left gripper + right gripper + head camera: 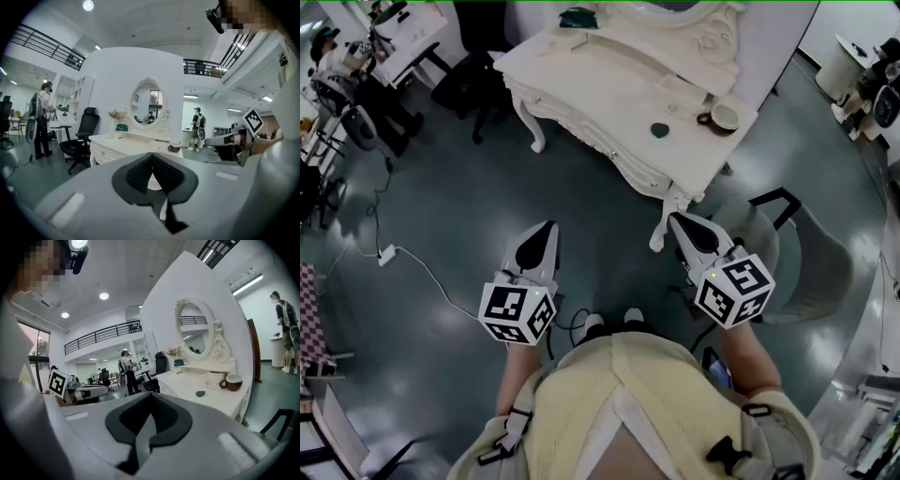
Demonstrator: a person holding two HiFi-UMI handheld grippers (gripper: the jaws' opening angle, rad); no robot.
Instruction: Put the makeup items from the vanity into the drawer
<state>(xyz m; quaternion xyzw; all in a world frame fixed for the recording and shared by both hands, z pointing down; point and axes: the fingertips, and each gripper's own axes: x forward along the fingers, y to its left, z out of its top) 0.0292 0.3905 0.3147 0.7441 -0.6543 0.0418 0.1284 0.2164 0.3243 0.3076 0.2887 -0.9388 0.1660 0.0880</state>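
Makeup item (661,130) lies well beyond closed fingers (694,234).

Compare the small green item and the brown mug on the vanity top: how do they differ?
The green item is dark green and lies low and flat, while the mug is brown outside, pale inside, and stands upright with a handle. The mug looks the larger of the two. The green item lies nearer the middle of the vanity top, and the mug stands by its end. Both rest on the top, apart from each other.
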